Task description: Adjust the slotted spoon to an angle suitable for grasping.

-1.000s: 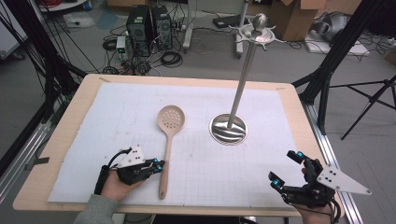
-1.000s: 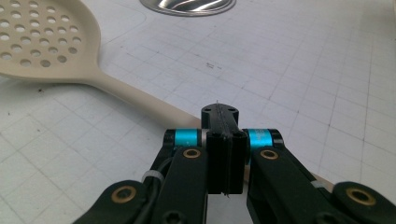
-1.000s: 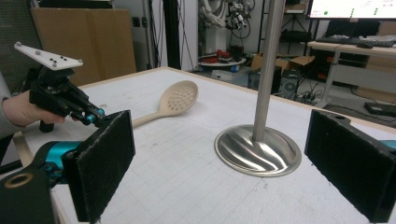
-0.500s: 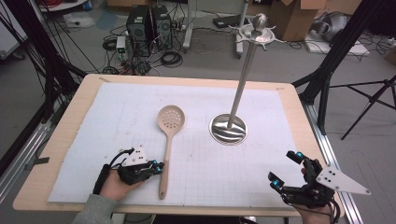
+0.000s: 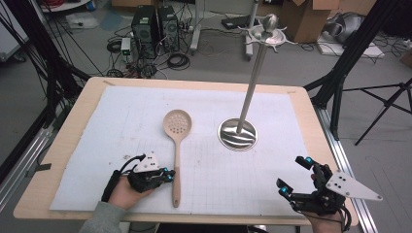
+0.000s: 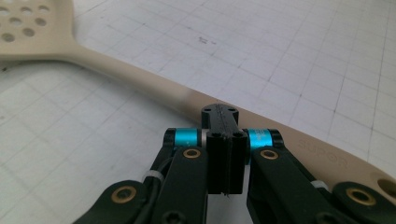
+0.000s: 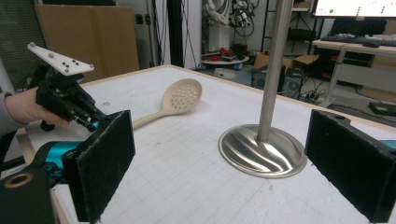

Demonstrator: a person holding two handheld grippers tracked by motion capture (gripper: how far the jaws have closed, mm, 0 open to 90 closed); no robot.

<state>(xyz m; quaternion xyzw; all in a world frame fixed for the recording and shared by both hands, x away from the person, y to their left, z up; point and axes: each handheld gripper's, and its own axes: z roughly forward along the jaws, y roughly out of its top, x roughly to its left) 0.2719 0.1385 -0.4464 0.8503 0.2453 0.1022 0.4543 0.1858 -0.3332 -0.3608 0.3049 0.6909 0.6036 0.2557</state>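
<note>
The slotted spoon [image 5: 176,145] lies flat near the bench's [image 5: 73,141] front edge, bowl pointing at the far edge. The left tool [image 5: 167,175] rests just beside its handle, jaws pressed together on nothing, likely lining up a pickup. The right tool [image 5: 294,176] waits wide by the front right corner, facing the steel stand [image 5: 238,134].

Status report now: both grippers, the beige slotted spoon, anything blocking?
Left gripper shut, empty, at handle of beige plastic slotted spoon, flat on white mat. Right gripper open, empty. Steel stand apart; nothing blocking.
</note>
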